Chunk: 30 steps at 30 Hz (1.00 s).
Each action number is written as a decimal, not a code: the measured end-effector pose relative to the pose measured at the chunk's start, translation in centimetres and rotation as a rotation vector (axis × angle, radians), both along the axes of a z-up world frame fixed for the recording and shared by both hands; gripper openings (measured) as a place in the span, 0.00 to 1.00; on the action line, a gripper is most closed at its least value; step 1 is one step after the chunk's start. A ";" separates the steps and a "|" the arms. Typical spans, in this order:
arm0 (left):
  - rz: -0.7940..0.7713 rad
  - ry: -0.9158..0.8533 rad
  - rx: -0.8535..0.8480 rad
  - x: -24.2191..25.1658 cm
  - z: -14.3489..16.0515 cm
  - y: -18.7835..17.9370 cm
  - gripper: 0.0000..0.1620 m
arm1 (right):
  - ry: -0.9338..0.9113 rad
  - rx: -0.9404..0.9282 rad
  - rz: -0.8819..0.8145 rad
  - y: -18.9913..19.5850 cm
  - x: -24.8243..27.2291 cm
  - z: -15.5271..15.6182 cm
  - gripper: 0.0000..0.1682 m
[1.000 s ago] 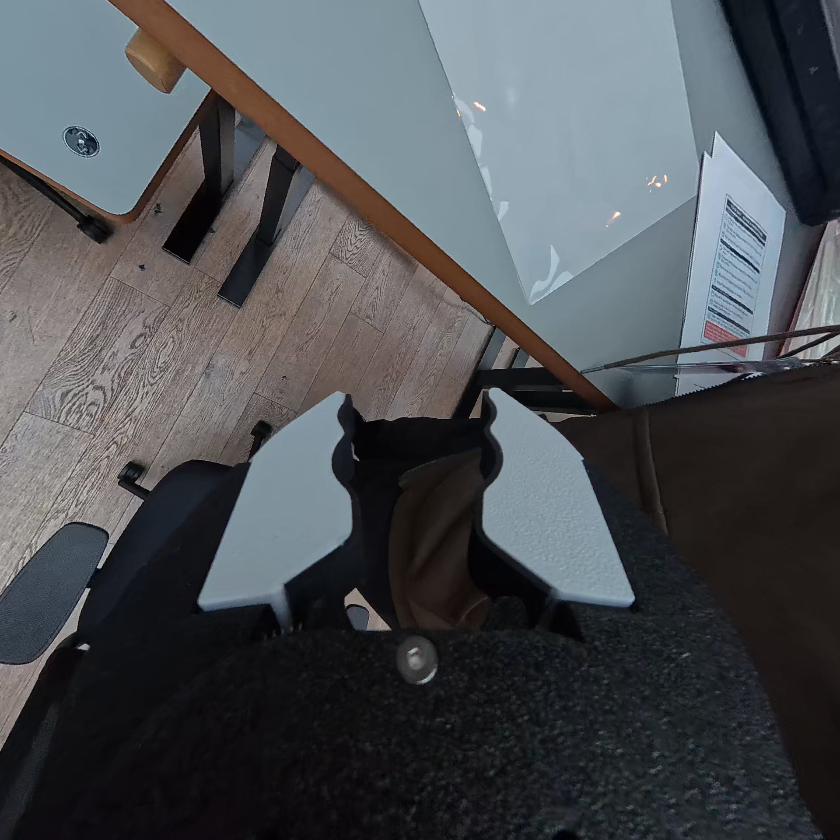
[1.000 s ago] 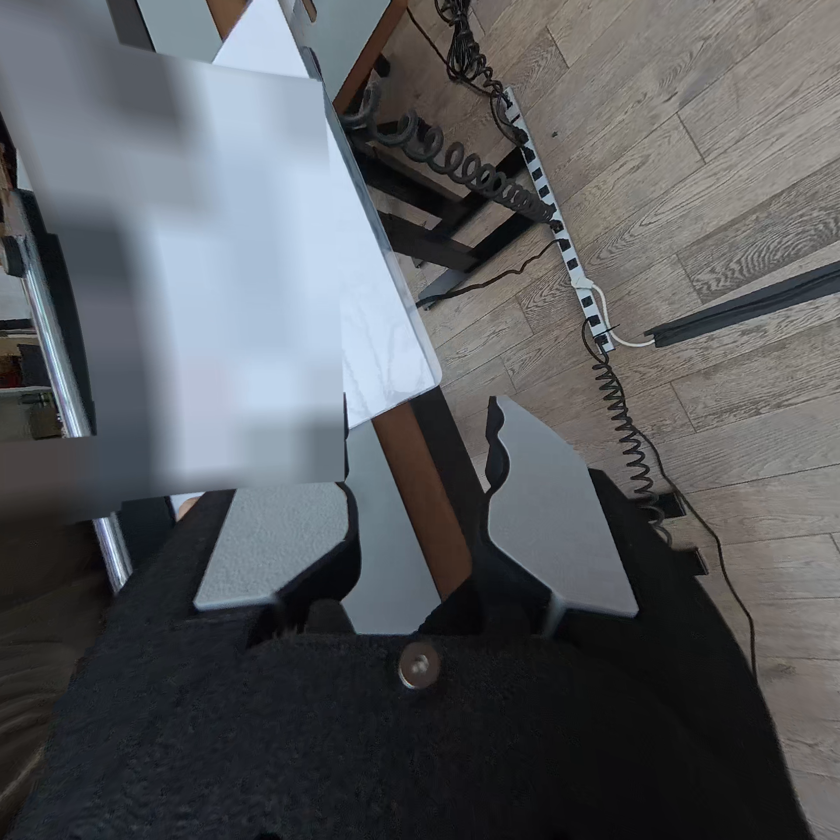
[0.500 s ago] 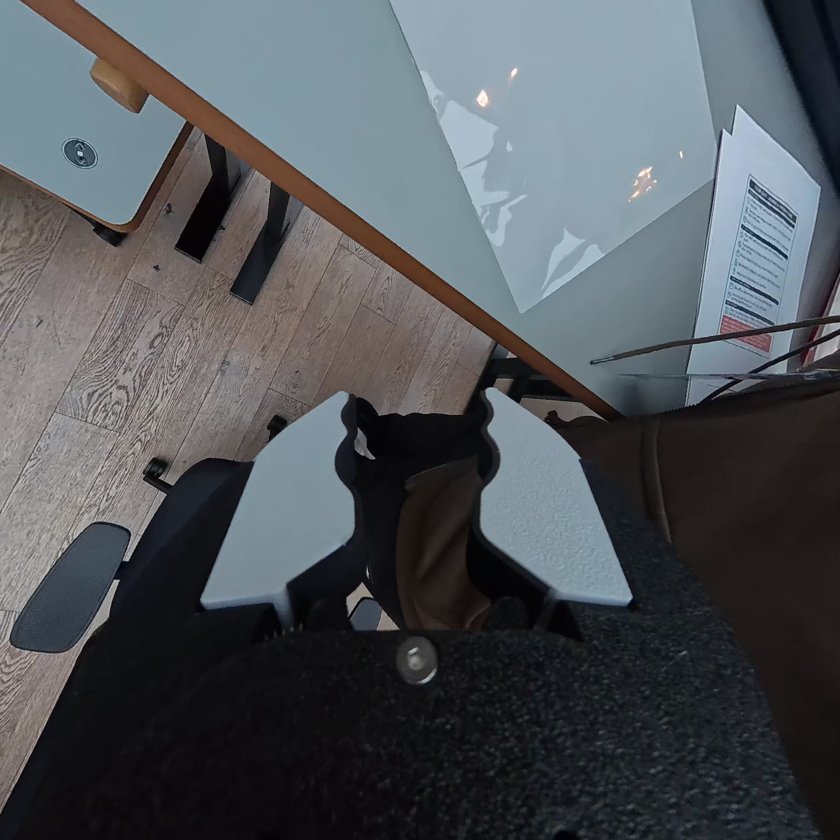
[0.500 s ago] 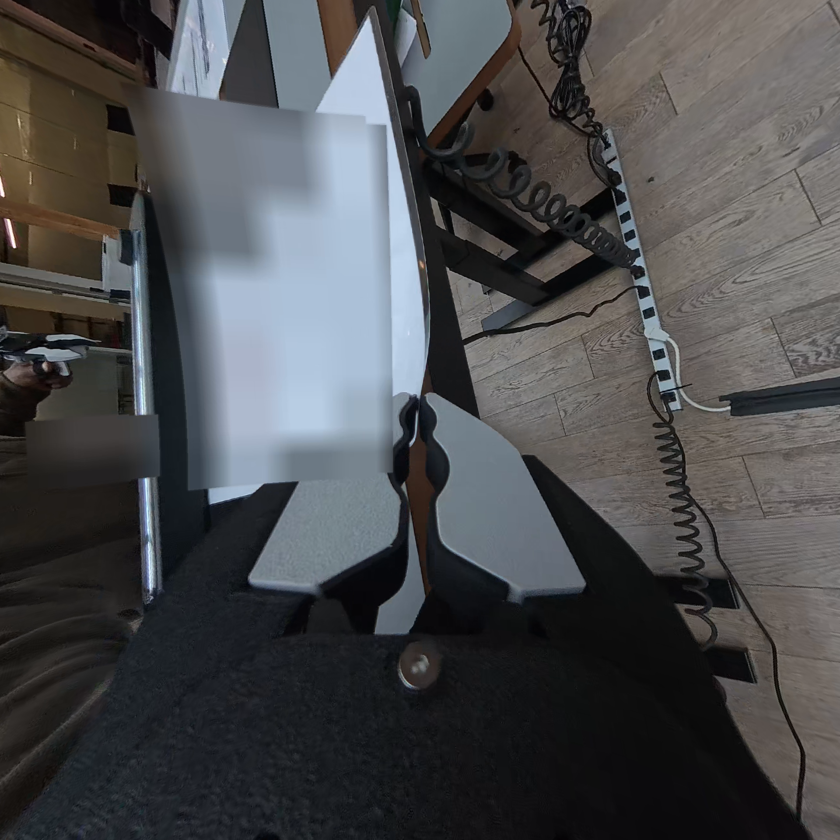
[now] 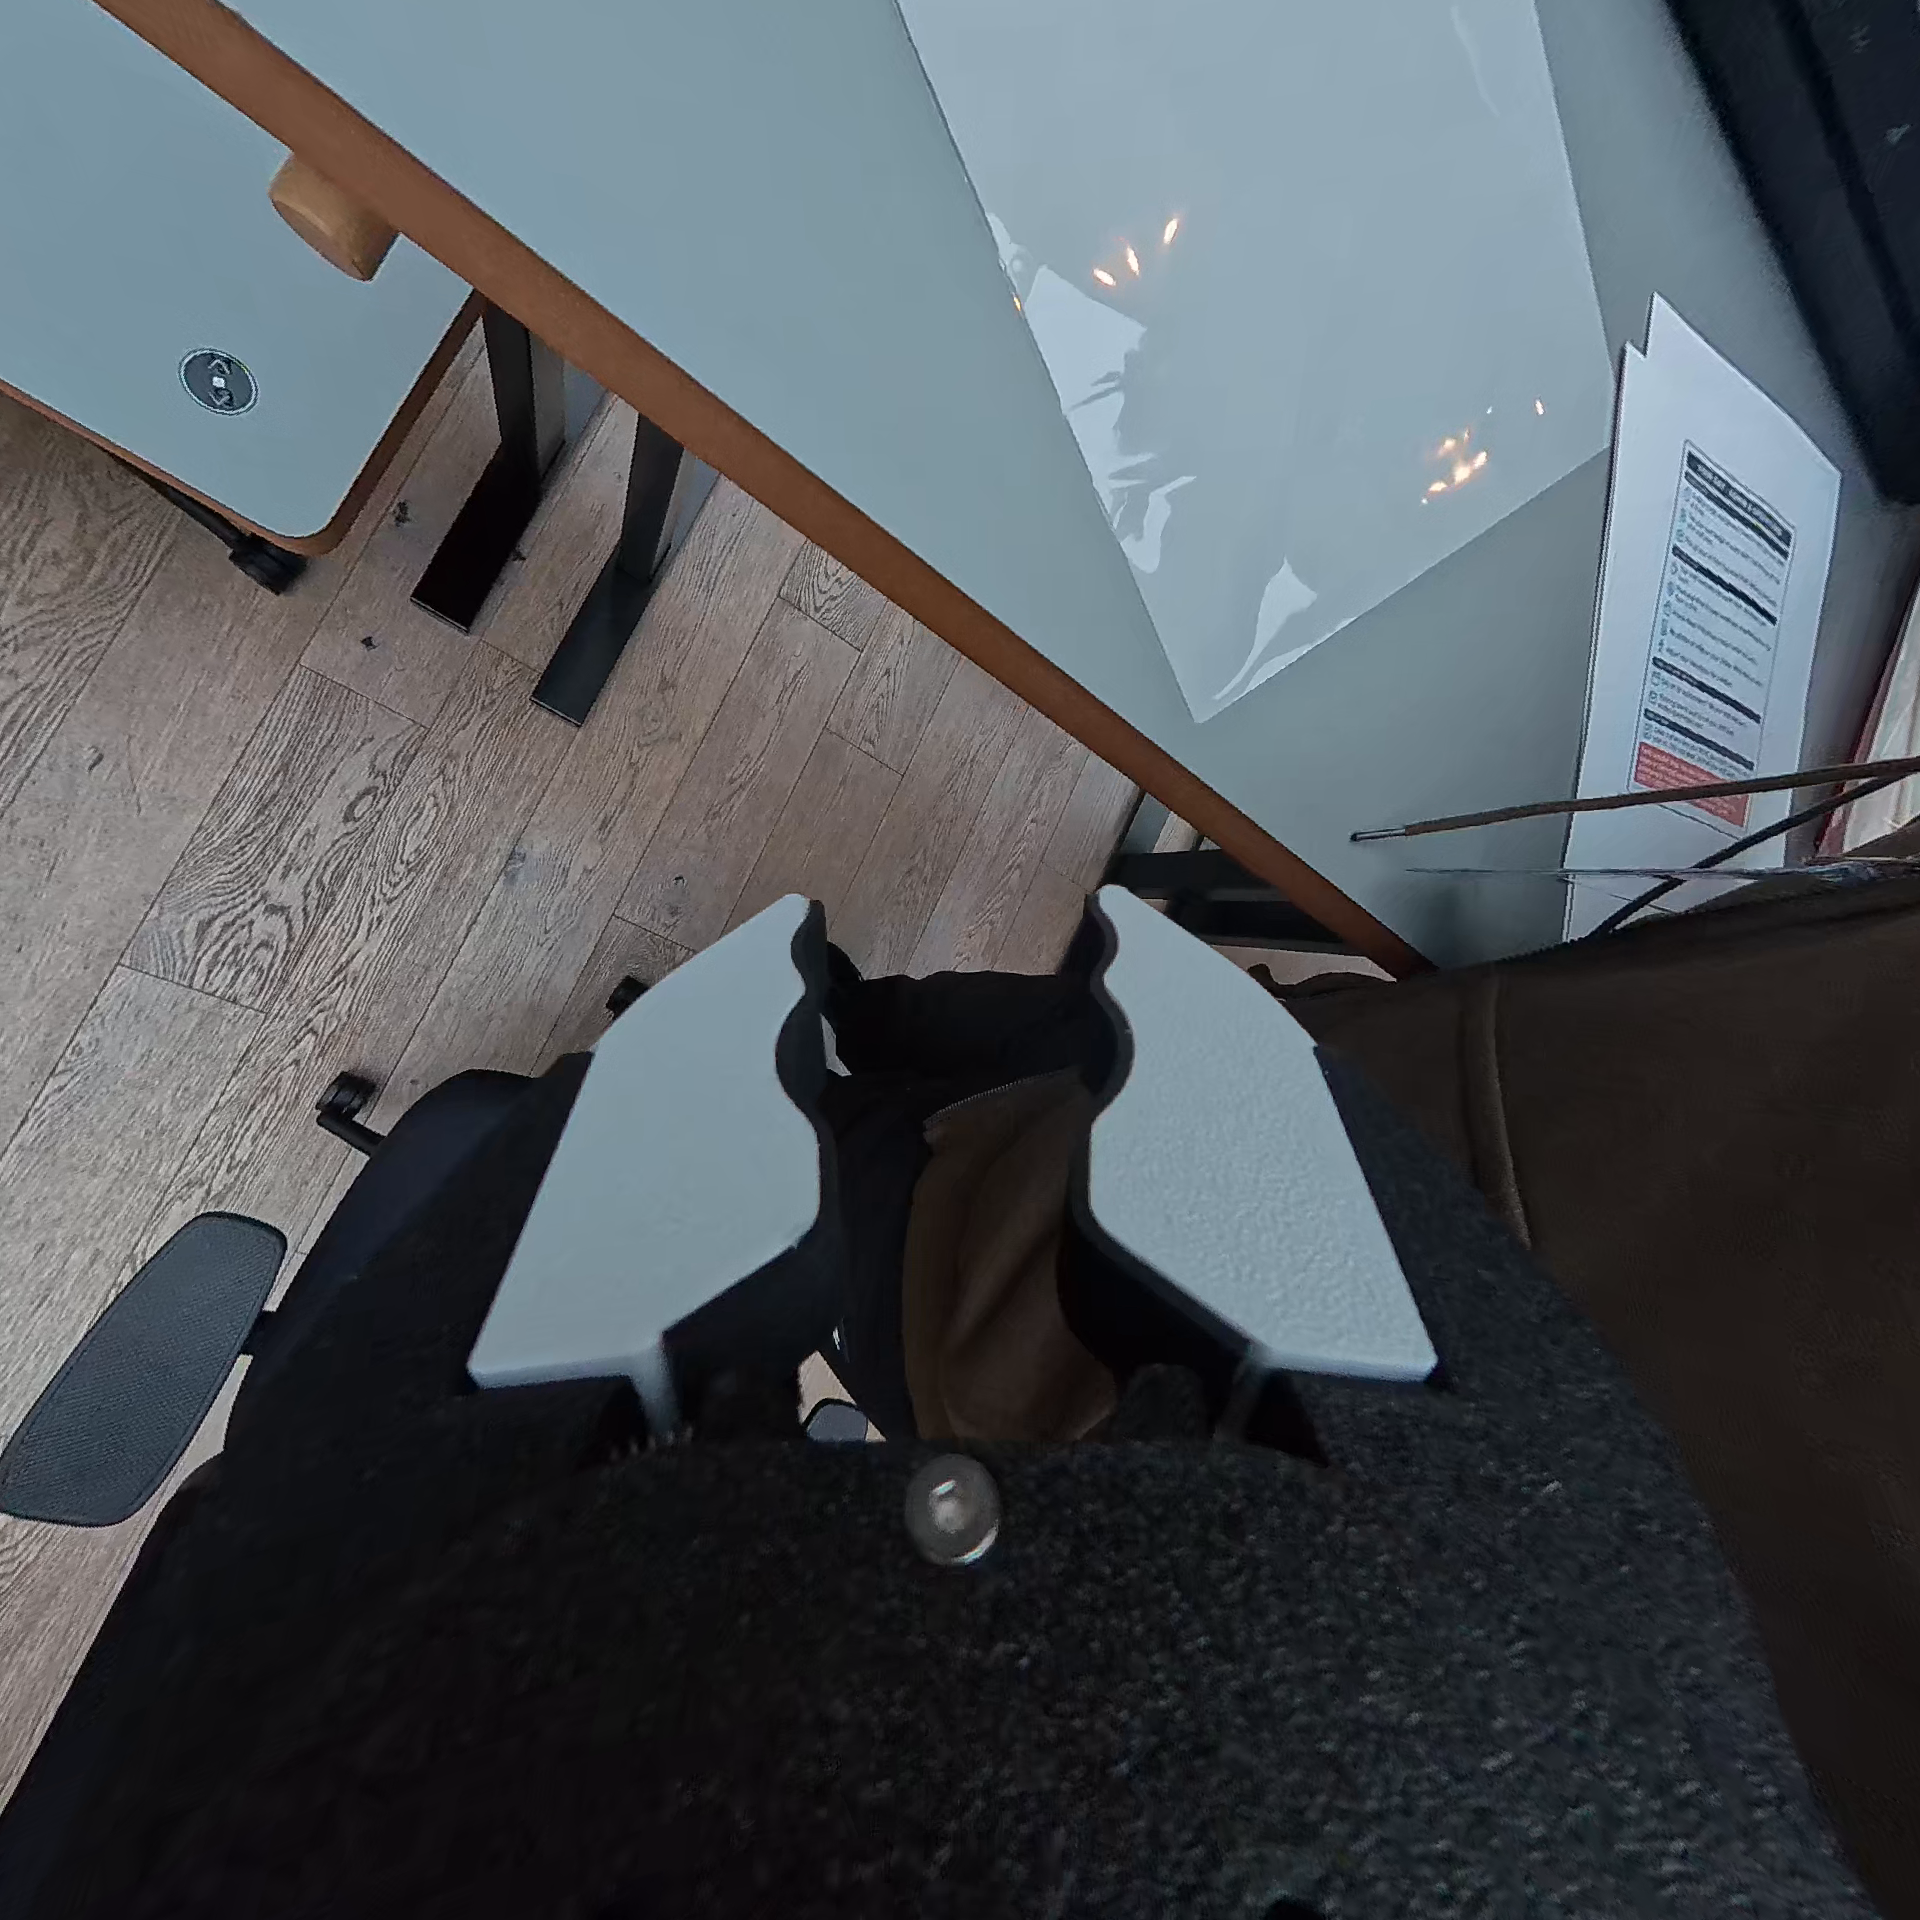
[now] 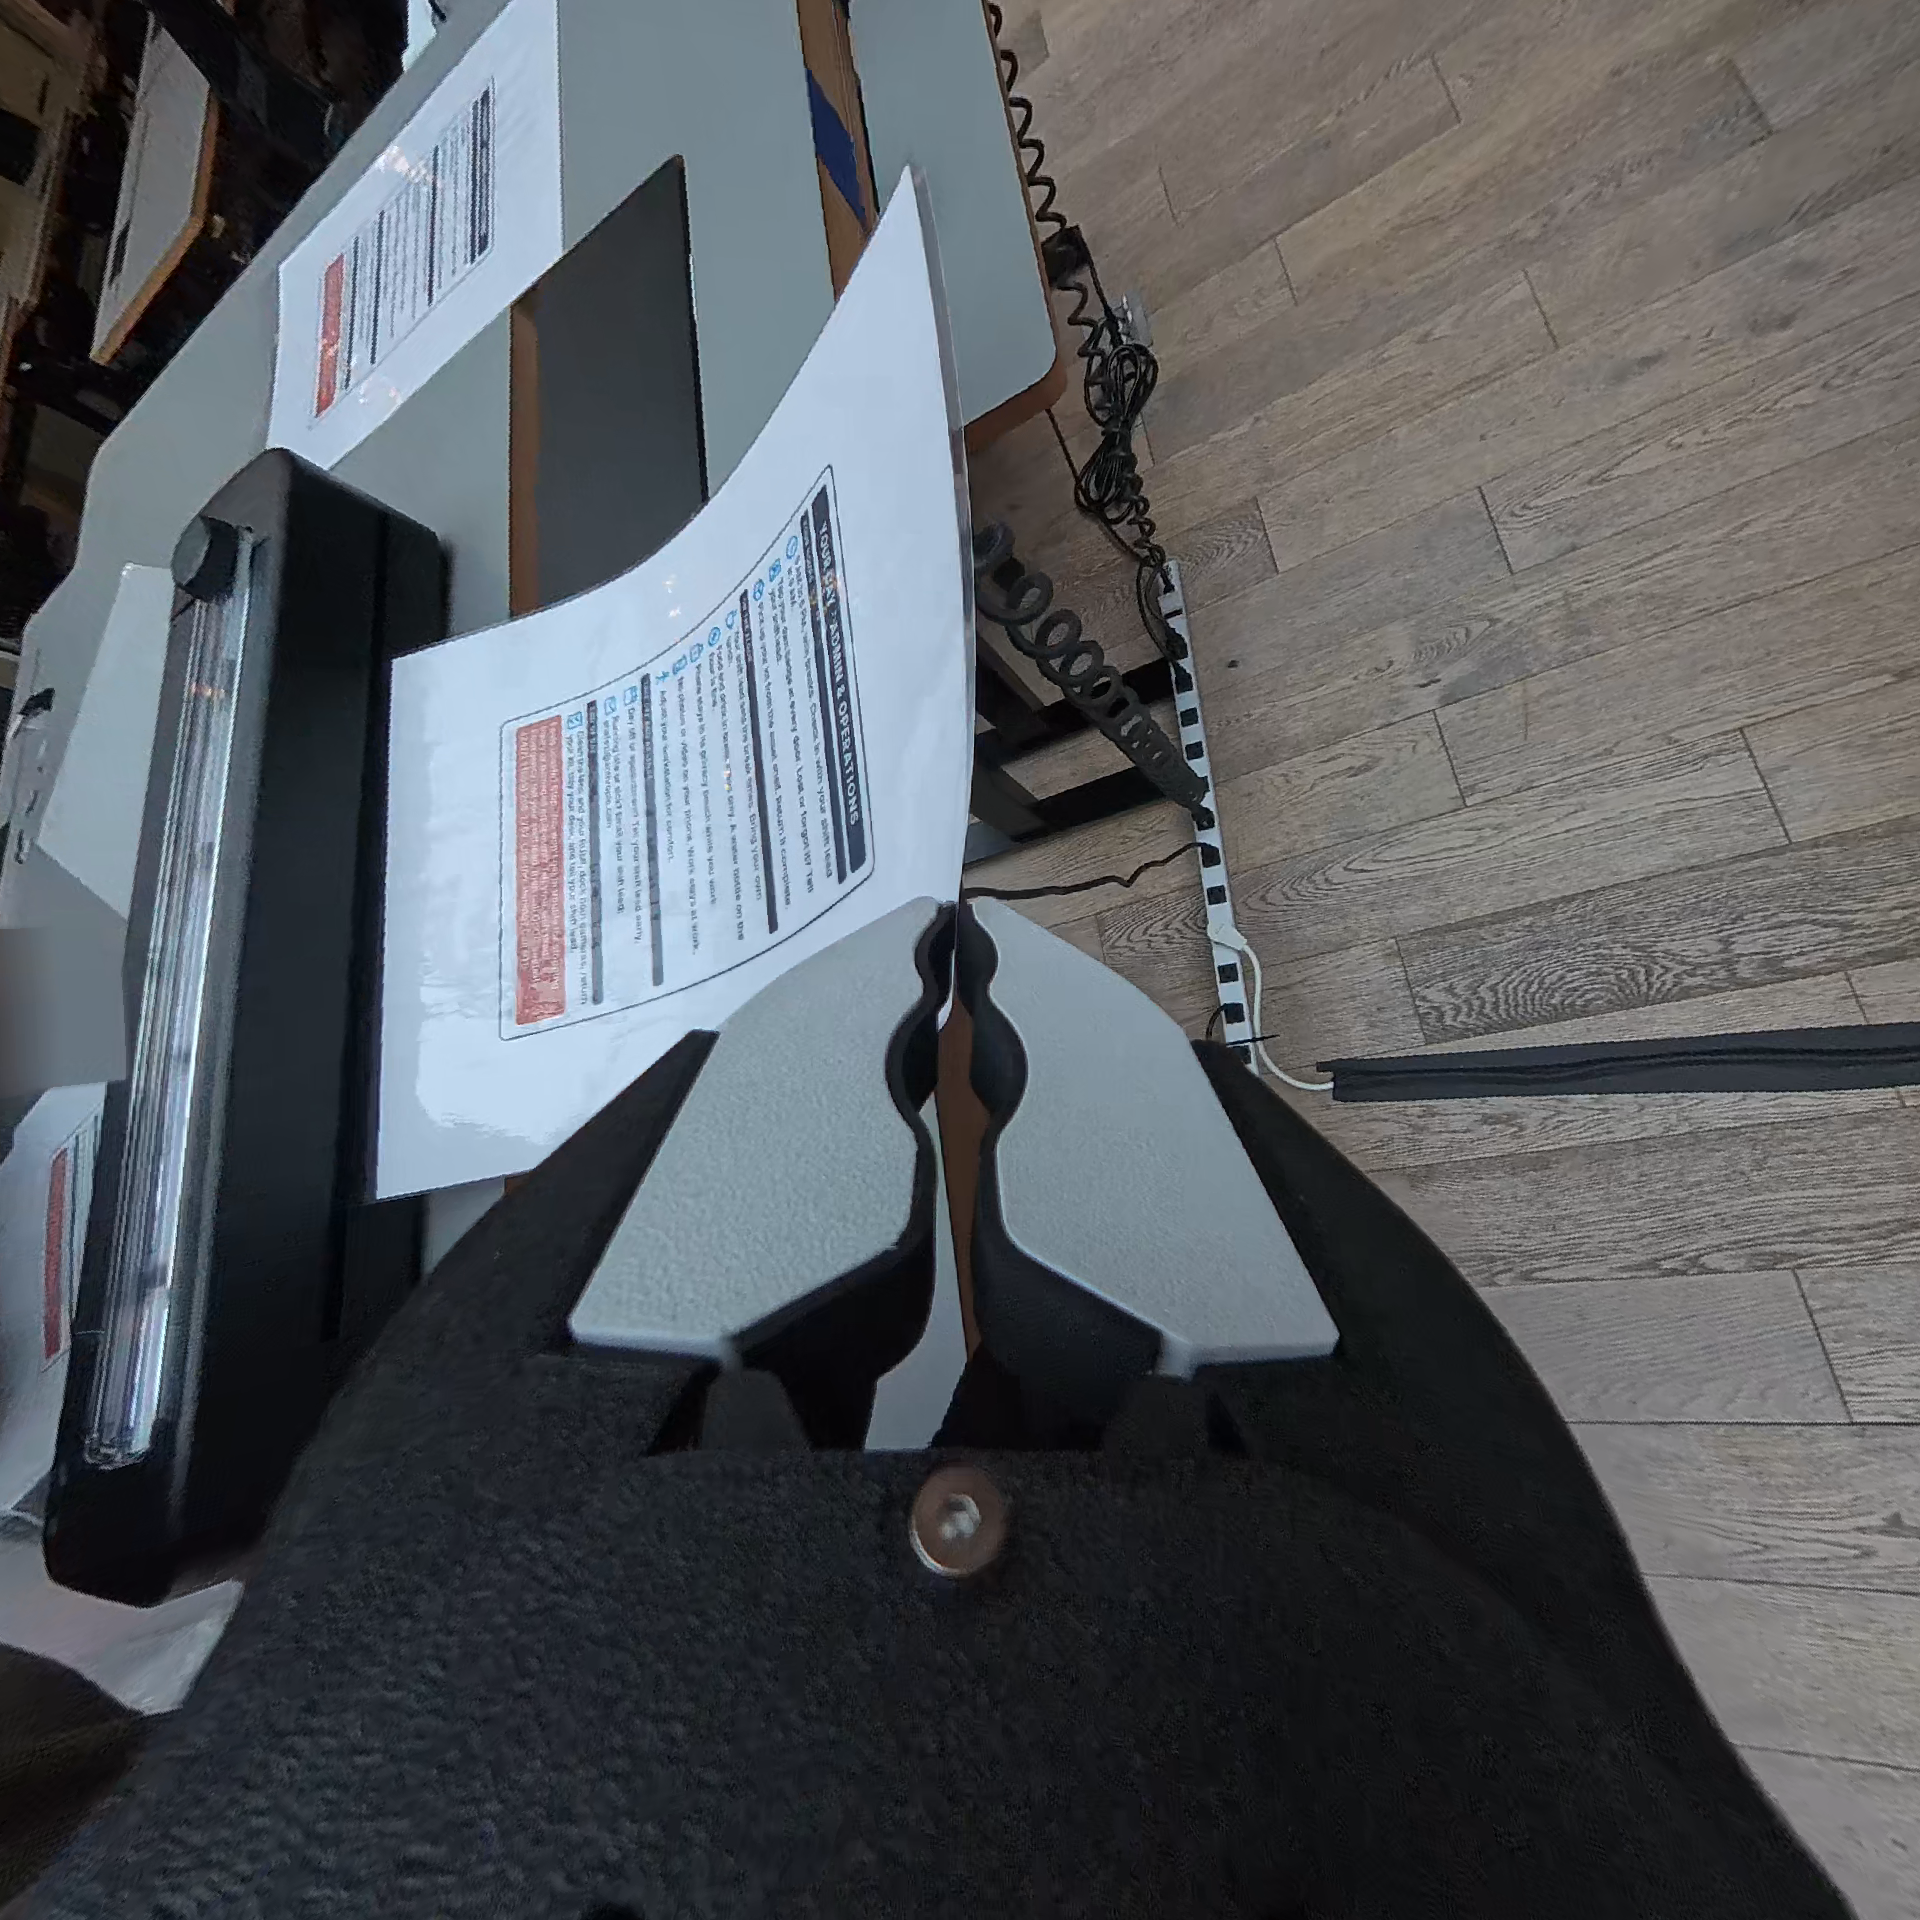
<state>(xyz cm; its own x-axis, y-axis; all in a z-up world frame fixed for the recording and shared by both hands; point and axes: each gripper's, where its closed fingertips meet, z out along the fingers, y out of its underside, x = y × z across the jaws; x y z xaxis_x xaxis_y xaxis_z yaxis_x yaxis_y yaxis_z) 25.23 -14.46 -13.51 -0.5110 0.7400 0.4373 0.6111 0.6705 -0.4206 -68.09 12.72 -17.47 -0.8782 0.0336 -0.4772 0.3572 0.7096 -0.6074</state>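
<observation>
Your right gripper (image 6: 954, 920) was pinched on the near right edge of a glossy printed sheet (image 6: 665, 831), which curved up off the grey counter (image 6: 436, 436); its far left end sat in a black machine (image 6: 249, 935). Your left gripper (image 5: 951, 925) hung spread and empty over brown clothing (image 5: 1662, 1195) beside the counter's wooden edge (image 5: 727, 436), near an office chair (image 5: 145, 1361).

Office-type workroom: grey desks (image 5: 727, 260) with wood edging on black legs, mesh-arm office chair (image 5: 135, 1371) lower left, wood-plank floor (image 6: 1558, 623), power strip (image 6: 1200, 769) (coiled cables beside), black laminator (image 6: 260, 935).
</observation>
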 end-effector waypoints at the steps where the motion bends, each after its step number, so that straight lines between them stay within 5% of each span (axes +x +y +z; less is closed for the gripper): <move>1: 0.002 0.002 0.000 0.1 0.0 0.0 0.29 | 0.014 -0.004 0.004 -0.2 0.0 0.4 0.00; 15: -0.001 0.101 0.003 -0.4 -0.9 -0.2 0.27 | 0.228 -0.152 0.072 -4.0 2.9 12.3 0.00; 30: -0.204 0.550 0.004 -8.2 1.4 -1.7 0.24 | 0.594 -0.174 0.168 -11.4 17.4 34.3 0.00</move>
